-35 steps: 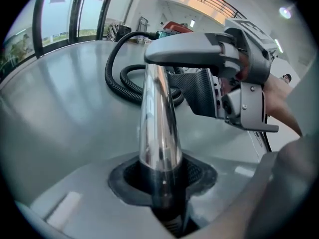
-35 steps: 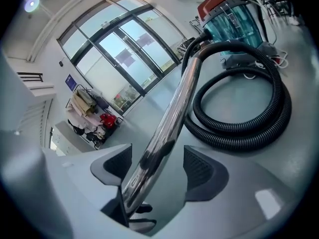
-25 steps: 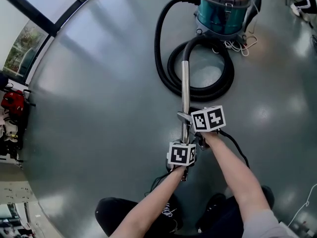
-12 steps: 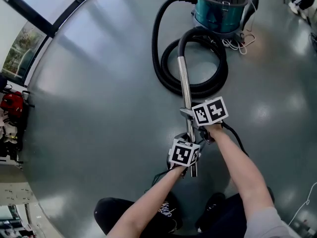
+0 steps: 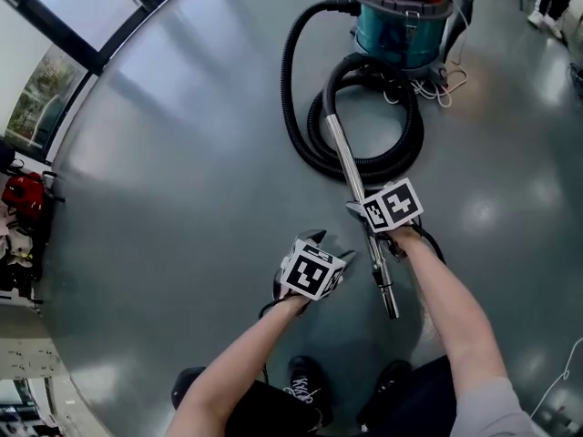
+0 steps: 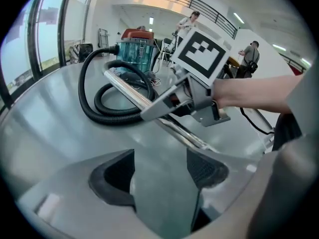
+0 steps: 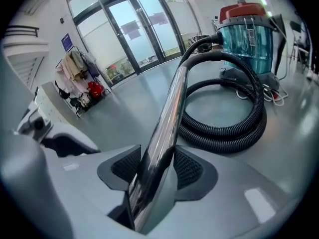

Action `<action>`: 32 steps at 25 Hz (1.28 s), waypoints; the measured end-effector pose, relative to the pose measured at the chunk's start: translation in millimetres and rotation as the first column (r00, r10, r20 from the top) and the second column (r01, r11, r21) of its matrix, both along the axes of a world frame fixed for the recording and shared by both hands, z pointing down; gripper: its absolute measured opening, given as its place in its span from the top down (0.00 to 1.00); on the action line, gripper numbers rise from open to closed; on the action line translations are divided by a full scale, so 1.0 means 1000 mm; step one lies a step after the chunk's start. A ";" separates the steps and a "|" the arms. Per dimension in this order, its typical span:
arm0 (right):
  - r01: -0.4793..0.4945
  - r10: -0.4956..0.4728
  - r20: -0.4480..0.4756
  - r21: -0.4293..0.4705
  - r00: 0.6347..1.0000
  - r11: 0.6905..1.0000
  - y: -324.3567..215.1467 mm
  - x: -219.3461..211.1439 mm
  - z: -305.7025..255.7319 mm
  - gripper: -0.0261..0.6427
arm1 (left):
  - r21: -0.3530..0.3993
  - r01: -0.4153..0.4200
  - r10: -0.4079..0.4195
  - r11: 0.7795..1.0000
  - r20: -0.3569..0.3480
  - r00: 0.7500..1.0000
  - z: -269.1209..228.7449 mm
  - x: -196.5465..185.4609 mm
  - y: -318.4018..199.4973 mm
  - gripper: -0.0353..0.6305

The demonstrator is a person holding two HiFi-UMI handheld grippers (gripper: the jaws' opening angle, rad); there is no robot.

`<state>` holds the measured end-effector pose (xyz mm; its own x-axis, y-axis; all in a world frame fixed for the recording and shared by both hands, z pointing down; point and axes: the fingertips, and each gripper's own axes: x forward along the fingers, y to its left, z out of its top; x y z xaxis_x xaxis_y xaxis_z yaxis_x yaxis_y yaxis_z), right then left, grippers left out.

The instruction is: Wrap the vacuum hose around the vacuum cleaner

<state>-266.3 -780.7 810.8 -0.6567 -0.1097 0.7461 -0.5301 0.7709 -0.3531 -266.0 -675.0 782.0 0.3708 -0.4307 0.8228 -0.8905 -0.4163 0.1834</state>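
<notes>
The teal vacuum cleaner with a red lid stands at the far end of the floor. Its black ribbed hose arcs out from it and lies coiled in front. A shiny metal wand runs from the coil back toward me. My right gripper is shut on the wand, which passes straight between its pads. My left gripper hovers to the left of the wand, open and holding nothing. In the left gripper view the wand and the vacuum cleaner lie ahead.
A white power cord lies bundled to the right of the vacuum. A black cable trails on the floor by my right arm. Glass doors and a clothes rack stand far left. People stand in the background.
My left gripper has let go of the wand and moved left, now open. The wand's near end has swung right, still in the right gripper.
</notes>
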 end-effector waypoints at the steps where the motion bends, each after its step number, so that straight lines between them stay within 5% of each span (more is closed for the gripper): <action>1: 0.024 -0.024 -0.026 0.017 0.999 1.000 0.001 0.006 0.003 0.62 | 0.020 -0.035 0.035 0.999 0.029 0.999 -0.001 -0.005 -0.009 0.45; 4: 0.094 -0.087 -0.110 0.058 0.990 0.994 0.005 0.030 0.013 0.64 | 0.102 -0.201 0.184 0.974 0.160 0.970 -0.006 -0.008 -0.042 0.45; 9: 0.234 -0.206 -0.230 0.102 0.951 0.967 0.012 0.063 0.024 0.65 | 0.146 -0.475 0.394 0.868 0.382 0.836 -0.014 0.006 -0.100 0.45; 16: 0.416 -0.341 -0.340 0.178 0.876 0.892 -0.001 0.087 0.041 0.65 | 0.059 -0.591 0.522 0.805 0.405 0.751 0.033 0.030 -0.134 0.45; 22: 0.515 -0.389 -0.447 0.203 0.805 0.833 -0.022 0.094 0.065 0.65 | 0.052 -0.573 0.511 0.818 0.392 0.765 0.073 0.025 -0.146 0.45; 32: 0.547 -0.420 -0.463 0.181 0.781 0.817 -0.029 0.092 0.098 0.64 | 0.072 -0.509 0.457 0.858 0.343 0.821 0.100 0.021 -0.151 0.45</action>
